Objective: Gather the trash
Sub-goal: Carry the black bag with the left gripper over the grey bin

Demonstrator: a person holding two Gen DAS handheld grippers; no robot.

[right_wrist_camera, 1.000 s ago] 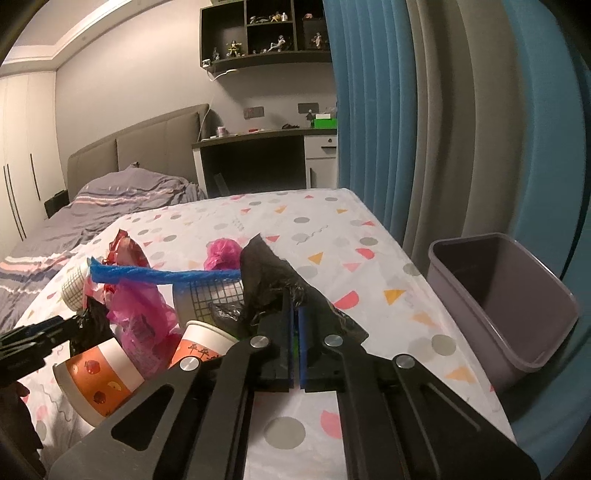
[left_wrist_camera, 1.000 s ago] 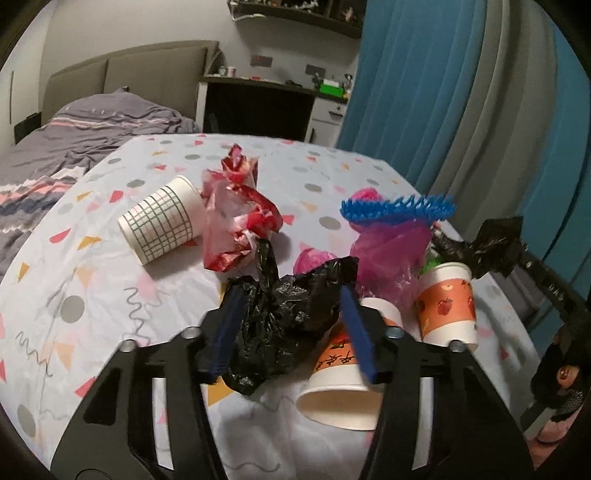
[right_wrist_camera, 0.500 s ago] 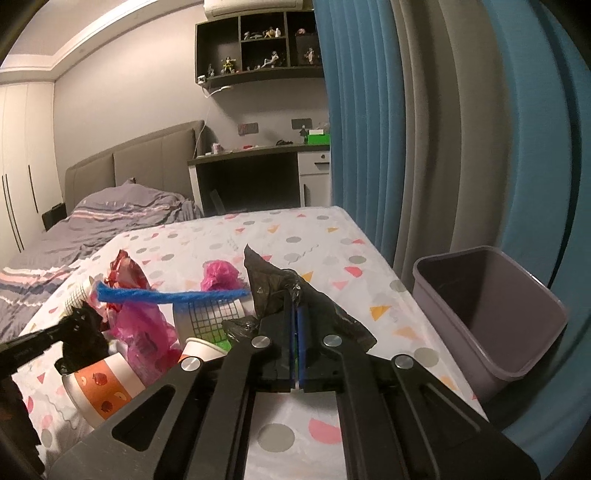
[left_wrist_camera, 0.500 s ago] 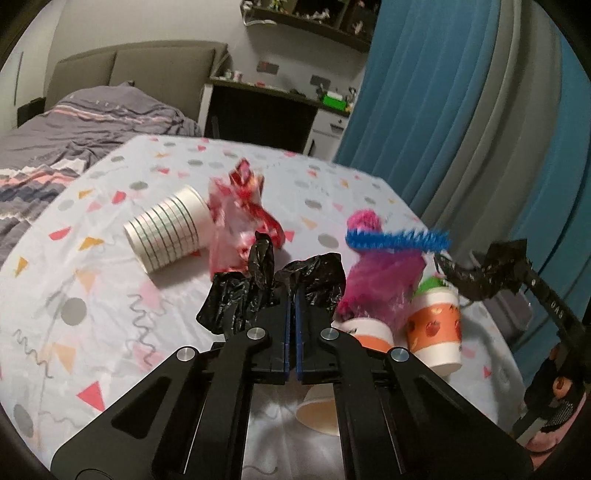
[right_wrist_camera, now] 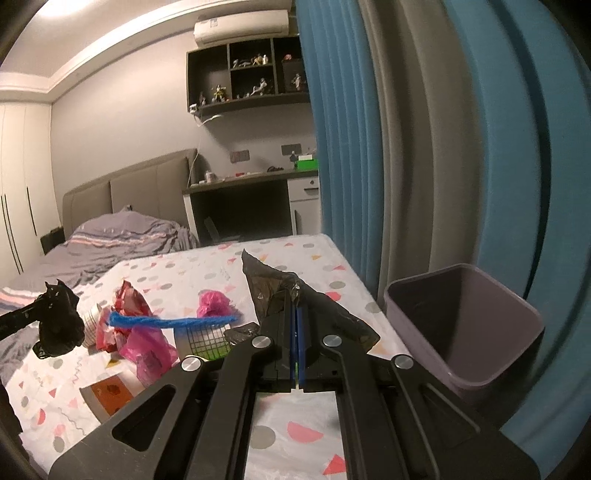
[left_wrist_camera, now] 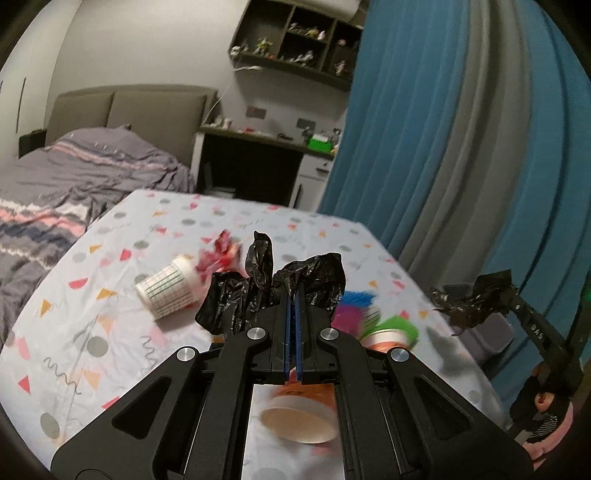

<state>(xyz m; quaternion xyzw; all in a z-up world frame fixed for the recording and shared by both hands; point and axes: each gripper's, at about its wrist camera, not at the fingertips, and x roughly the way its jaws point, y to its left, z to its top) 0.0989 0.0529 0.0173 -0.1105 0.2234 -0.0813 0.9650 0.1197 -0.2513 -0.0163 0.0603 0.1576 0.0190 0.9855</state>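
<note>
Both grippers were clamped on crumpled black plastic — the left gripper [left_wrist_camera: 294,314] on one black bag [left_wrist_camera: 266,291], the right gripper [right_wrist_camera: 296,325] on another black scrap [right_wrist_camera: 280,291], above the table [right_wrist_camera: 317,435] beside the purple bin [right_wrist_camera: 465,325]. The thin film could slip out early — missing the bin.

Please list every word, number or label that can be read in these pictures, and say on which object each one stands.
"DAS": white letters, partly legible, on the black arm of the right tool, seen from the left wrist view.
Air conditioner: a small label on its front, too small to read.
Orange paper cup: printed marks, too blurred to read.
Green box on the desk: no legible text.
Nothing else is readable.
</note>
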